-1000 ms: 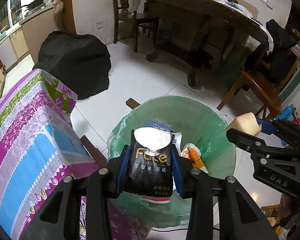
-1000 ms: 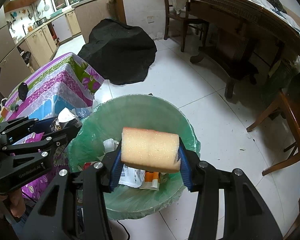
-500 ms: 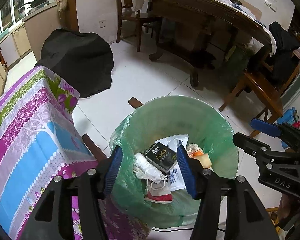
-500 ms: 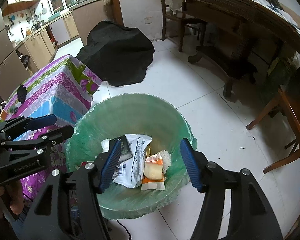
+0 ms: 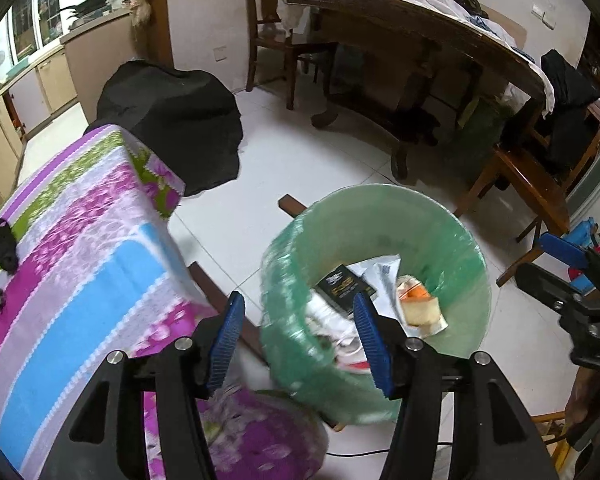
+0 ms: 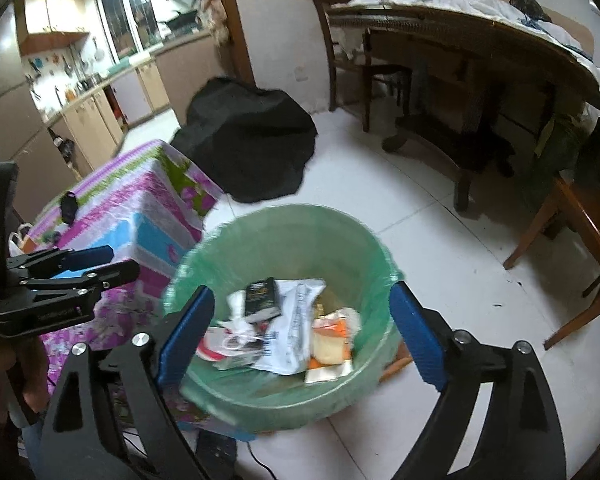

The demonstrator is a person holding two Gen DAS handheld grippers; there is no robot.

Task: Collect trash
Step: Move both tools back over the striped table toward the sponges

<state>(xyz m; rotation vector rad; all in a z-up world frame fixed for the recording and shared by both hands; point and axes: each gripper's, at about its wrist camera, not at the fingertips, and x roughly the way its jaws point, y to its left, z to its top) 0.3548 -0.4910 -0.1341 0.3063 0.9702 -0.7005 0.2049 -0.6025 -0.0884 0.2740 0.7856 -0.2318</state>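
Observation:
A bin lined with a green bag [image 5: 452,224] stands on the white floor; it also shows in the right wrist view [image 6: 276,220]. Inside lie the black tissue pack [image 5: 345,285] [image 6: 263,294], the yellow sponge [image 5: 420,309] [image 6: 327,345] and white wrappers [image 6: 296,320]. My left gripper [image 5: 300,340] is open and empty, above the bin's left rim. My right gripper [image 6: 300,332] is open and empty, over the bin. Each gripper shows in the other's view: the right one [image 5: 568,264], the left one [image 6: 80,264].
A table with a floral pink, blue and green cloth [image 5: 68,240] stands left of the bin, with a small black object [image 5: 4,244] on it. A black cover [image 5: 172,120] lies on the floor behind. A wooden dining table [image 5: 420,40] and chairs [image 5: 532,184] stand at the right.
Both grippers opened and dropped the tissue pack and the sponge into the bin. Since then both have pulled up and back, the left one shifting toward the cloth-covered table.

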